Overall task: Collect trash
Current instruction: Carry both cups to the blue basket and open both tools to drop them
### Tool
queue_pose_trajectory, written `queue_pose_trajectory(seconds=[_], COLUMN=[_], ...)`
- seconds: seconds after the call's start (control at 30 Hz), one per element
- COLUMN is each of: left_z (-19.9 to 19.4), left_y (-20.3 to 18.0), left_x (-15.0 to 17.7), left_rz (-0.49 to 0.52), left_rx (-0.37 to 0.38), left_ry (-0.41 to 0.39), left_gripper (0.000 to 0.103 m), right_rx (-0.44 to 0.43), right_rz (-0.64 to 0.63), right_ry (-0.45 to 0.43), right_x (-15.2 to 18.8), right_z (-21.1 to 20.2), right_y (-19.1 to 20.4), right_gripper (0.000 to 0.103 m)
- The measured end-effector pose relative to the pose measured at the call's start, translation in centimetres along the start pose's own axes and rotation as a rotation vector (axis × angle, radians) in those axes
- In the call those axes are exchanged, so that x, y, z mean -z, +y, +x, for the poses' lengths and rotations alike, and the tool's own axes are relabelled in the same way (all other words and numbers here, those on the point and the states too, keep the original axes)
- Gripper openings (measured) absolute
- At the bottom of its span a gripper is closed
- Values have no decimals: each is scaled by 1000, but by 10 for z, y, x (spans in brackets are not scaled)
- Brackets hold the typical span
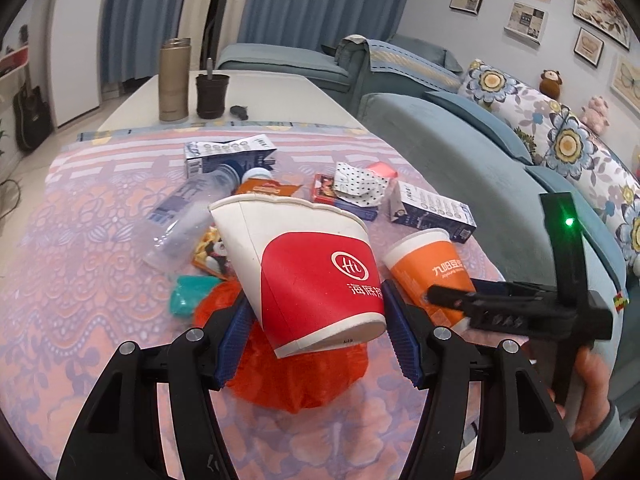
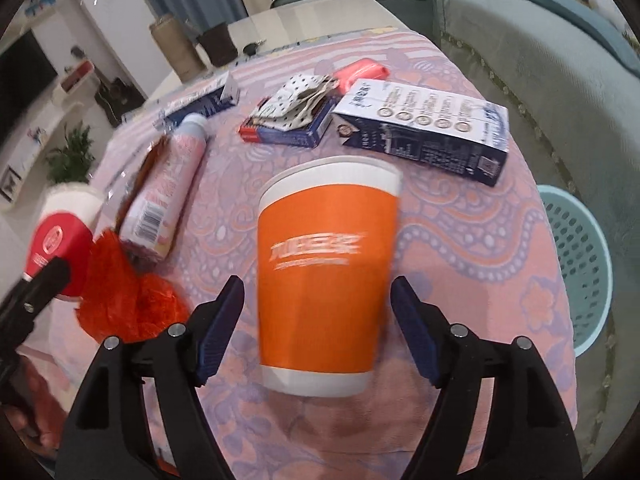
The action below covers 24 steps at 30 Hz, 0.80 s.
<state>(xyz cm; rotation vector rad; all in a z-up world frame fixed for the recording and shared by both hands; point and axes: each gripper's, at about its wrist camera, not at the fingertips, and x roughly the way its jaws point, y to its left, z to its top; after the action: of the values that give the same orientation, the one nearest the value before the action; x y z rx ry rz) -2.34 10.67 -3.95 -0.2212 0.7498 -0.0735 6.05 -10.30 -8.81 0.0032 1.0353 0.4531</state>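
Note:
A red-and-white paper cup (image 1: pixel 316 276) hangs tilted above the table, mouth away from the camera. My left gripper (image 1: pixel 320 344) is shut on its lower part, blue pads (image 1: pixel 236 344) against both sides. The right wrist view shows this cup (image 2: pixel 56 240) at the far left with a black finger (image 2: pixel 48 280) on it. An orange paper cup (image 2: pixel 324 280), blurred, stands between the fingers of my right gripper (image 2: pixel 316 304). The gripper is open, with a gap on each side of the cup. In the left wrist view the orange cup (image 1: pixel 424 264) leans behind the right gripper (image 1: pixel 460 294).
On the patterned cloth (image 1: pixel 80 280) lie a red plastic bag (image 1: pixel 296 376), a clear bottle (image 1: pixel 188 216), two milk cartons (image 1: pixel 432 212) (image 1: pixel 228 156), a small box under dotted paper (image 1: pixel 356 188) and a teal piece (image 1: pixel 188 294). A light blue basket (image 2: pixel 576 264) stands beside the table. A sofa (image 1: pixel 460 140) runs along the right.

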Motion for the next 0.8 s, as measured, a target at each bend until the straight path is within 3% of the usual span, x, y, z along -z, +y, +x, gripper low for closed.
queue_pose_trajectory(seconds=[0.17,0.23,0.37,0.6,0.8], left_z=[0,-3,-11,-32,-41], left_y=[-10,-13,-25,-55,-94], left_x=[0,-1,-3,-22,-47], left_rz=[7,4,20,65,109], left_rx=[-4,-3,10,33,66], left_ry=[-4,-10,-26,-86,-143], left_gripper=[60,60,60,60,60], right_rx=[58,67,68,76,93], right_rz=[-42,-54,-68,-73,-27], right_ry=[-17,-16,-35,-152,-250], right_x=[8,7,7,-1,-10], right_z=[-4,-4,-10,-53,-95], right_y=[8,11,14,11,-19], right_gripper=[71,61,60,59,59])
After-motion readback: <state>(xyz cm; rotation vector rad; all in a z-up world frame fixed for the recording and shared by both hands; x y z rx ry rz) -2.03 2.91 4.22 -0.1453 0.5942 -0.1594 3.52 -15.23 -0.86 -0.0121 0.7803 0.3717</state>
